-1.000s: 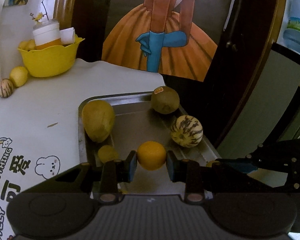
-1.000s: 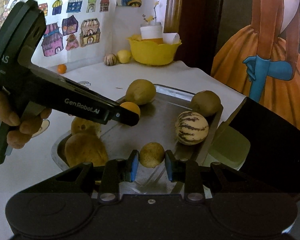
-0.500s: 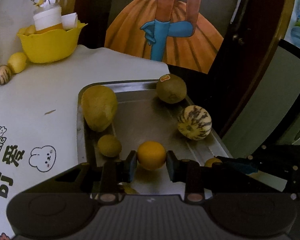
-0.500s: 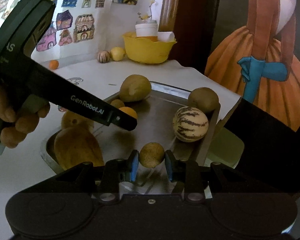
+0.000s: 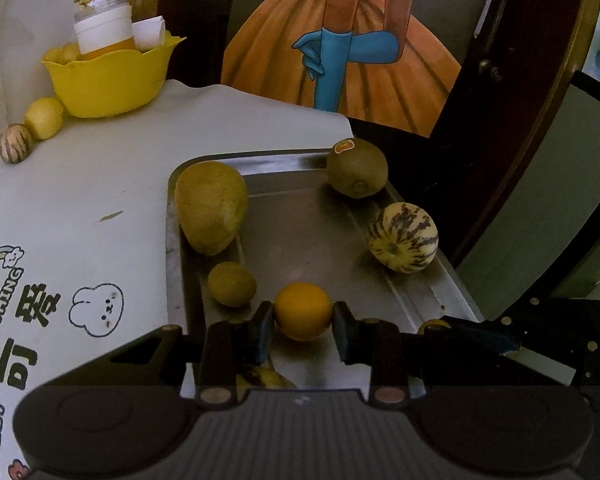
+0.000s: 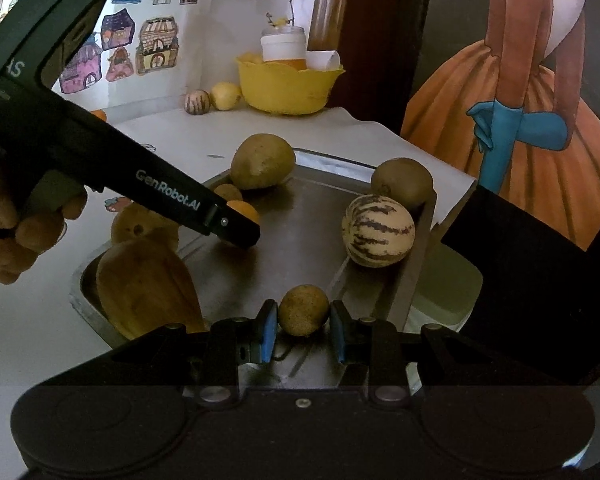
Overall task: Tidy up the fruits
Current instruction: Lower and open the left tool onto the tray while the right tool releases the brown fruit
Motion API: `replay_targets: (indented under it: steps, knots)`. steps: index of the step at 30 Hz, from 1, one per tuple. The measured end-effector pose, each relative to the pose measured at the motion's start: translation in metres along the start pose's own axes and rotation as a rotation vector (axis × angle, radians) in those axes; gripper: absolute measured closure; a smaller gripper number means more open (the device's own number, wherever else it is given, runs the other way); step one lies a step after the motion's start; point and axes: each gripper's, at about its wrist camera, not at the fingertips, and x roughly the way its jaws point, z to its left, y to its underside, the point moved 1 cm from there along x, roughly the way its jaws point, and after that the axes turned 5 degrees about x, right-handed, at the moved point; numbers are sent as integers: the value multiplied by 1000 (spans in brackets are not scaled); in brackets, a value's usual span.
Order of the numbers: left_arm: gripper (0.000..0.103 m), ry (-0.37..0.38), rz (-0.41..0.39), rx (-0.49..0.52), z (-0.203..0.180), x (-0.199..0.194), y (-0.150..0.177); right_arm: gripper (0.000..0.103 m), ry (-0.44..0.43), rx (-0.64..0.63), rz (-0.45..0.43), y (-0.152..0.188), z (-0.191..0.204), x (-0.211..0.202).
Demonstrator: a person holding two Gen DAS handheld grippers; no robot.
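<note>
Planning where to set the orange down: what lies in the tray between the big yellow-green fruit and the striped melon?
Bare tray floor lies between the big yellow-green fruit and the striped melon, shown in the left wrist view.

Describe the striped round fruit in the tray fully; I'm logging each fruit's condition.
The striped round fruit is a small melon-like ball, cream-yellow skin with dark purple-brown broken stripes running toward a puckered end that faces the left wrist camera. The skin looks smooth and intact. It rests in the metal tray against the right rim, near the brown kiwi without visibly touching it. Neither gripper touches it.
</note>
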Motion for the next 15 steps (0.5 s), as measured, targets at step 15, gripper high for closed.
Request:
replay_targets:
  steps: [15]
  knots:
    - [61,29,-53,-36,-3,-29,-8,49,51,80,-69,2,-1,-26]
